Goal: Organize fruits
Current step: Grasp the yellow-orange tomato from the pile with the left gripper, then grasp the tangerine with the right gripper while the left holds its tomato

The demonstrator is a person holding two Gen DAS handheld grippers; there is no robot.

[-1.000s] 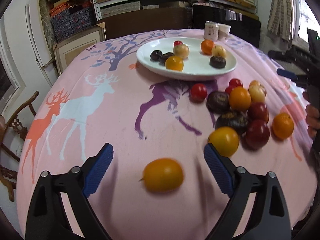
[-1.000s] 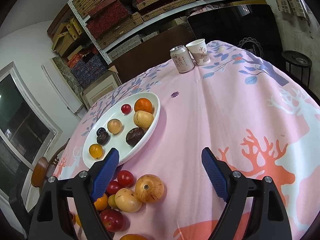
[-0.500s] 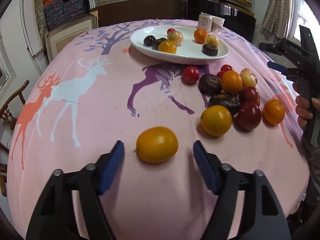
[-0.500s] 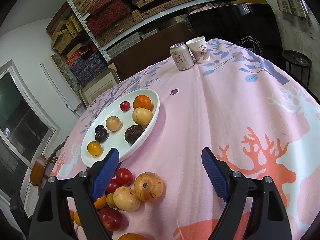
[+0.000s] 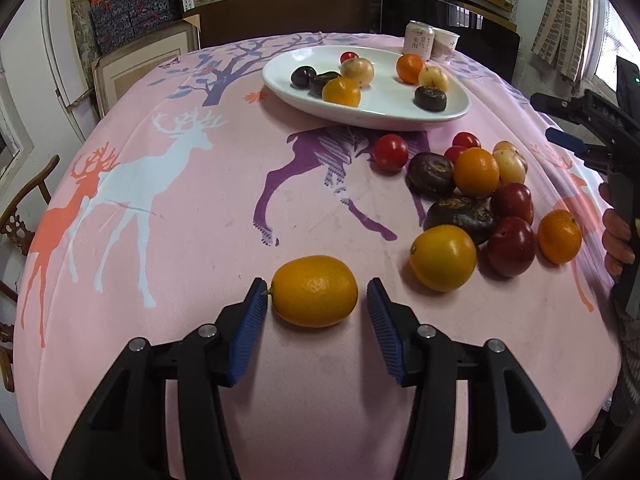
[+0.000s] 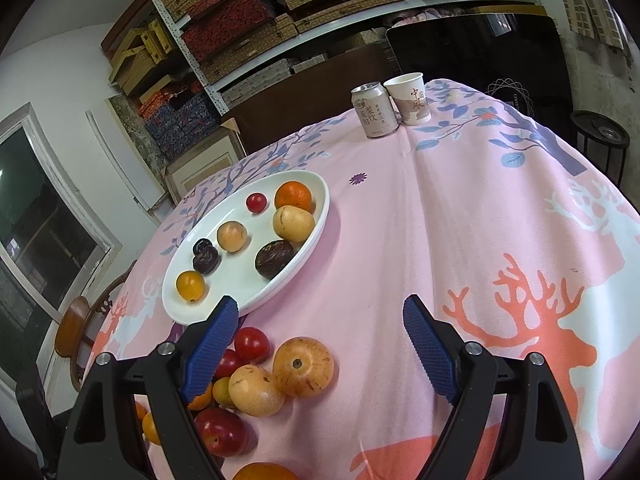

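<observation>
An oval orange citrus fruit [image 5: 315, 291] lies on the pink deer-print tablecloth, alone in front of the heap. My left gripper [image 5: 317, 292] is open, its blue pads on either side of the fruit; the left pad is at its stem, the right pad a small gap away. A white oval plate [image 5: 384, 114] at the far side holds several fruits; it also shows in the right wrist view [image 6: 256, 292]. A heap of loose fruits [image 5: 476, 200] lies to the right. My right gripper [image 6: 320, 316] is open and empty above the cloth, beside the heap [image 6: 276, 372].
A drink can [image 6: 374, 110] and a paper cup [image 6: 412, 98] stand at the table's far edge. Shelves with boxes fill the back wall. A wooden chair [image 5: 20, 208] stands left of the table. The right hand-held gripper [image 5: 600, 136] shows at the right edge.
My left gripper has moved forward to the lone orange fruit and its jaws have narrowed around it. The right gripper has barely moved.
</observation>
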